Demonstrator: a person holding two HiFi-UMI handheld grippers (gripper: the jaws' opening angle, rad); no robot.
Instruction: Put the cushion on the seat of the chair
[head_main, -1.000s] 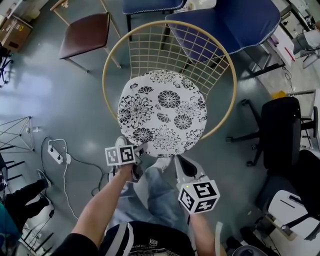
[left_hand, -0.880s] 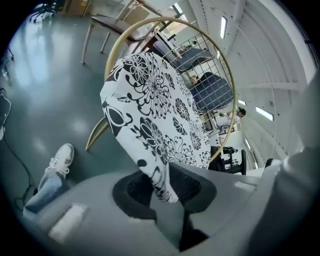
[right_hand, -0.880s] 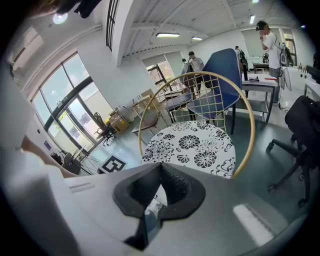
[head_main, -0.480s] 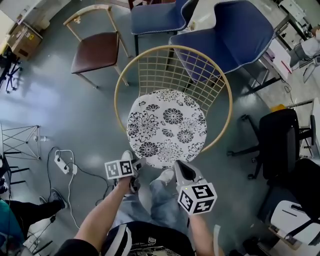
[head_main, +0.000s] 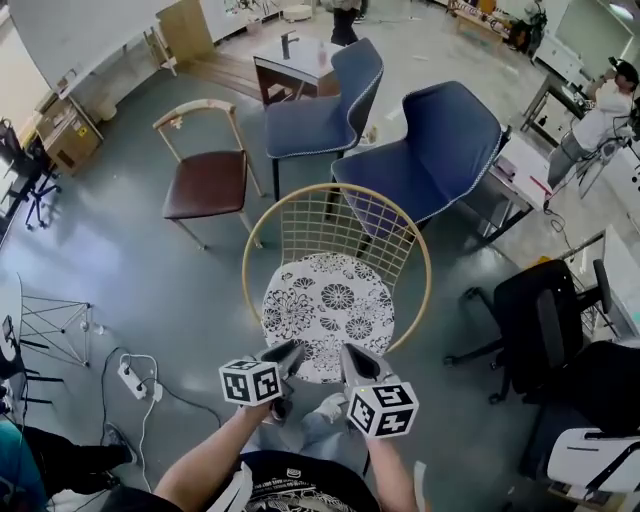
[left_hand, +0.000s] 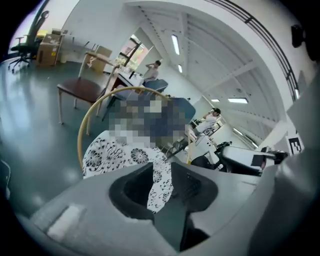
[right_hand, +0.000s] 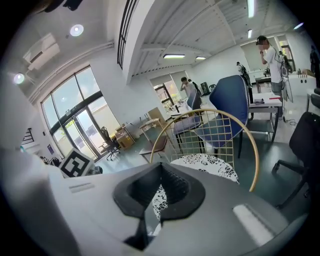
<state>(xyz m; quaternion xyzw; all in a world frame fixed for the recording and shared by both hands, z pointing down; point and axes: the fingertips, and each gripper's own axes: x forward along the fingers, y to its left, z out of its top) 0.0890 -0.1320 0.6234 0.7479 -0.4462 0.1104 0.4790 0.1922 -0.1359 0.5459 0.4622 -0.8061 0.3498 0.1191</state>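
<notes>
Head view: the person's forearms and body are cut off at the bottom edge, and the near edge of the cushion (head_main: 328, 315) is hidden behind the gripper tips. The black-and-white floral cushion lies flat on the seat of the wire chair (head_main: 330, 186), inside its gold rim. The left gripper (head_main: 288, 357) and right gripper (head_main: 350, 358) hang side by side over that near edge; contact can't be judged from here. A blue chair (head_main: 325, 105) and a second blue chair (head_main: 435, 155) stand right behind the wire back, and a brown chair (head_main: 205, 182) is off to the left. A black office chair (head_main: 540, 320) is at the right, half cut off. A power strip (head_main: 135, 378) lies on the floor with its cable. Left gripper view: the middle of the chair back can't be made out and the gripper body covers the lower frame. The jaws stand apart and are closing with nothing between them; the cushion's pattern shows through the gap, farther off. Right gripper view: the jaw tips meet, closed on nothing. A strip of cushion shows through the slit lower down, and the gripper body hides the cushion's near part. A marker cube (right_hand: 77, 162) sits at the left, and a person (right_hand: 267, 55) stands far back by a table (right_hand: 265, 100).
</notes>
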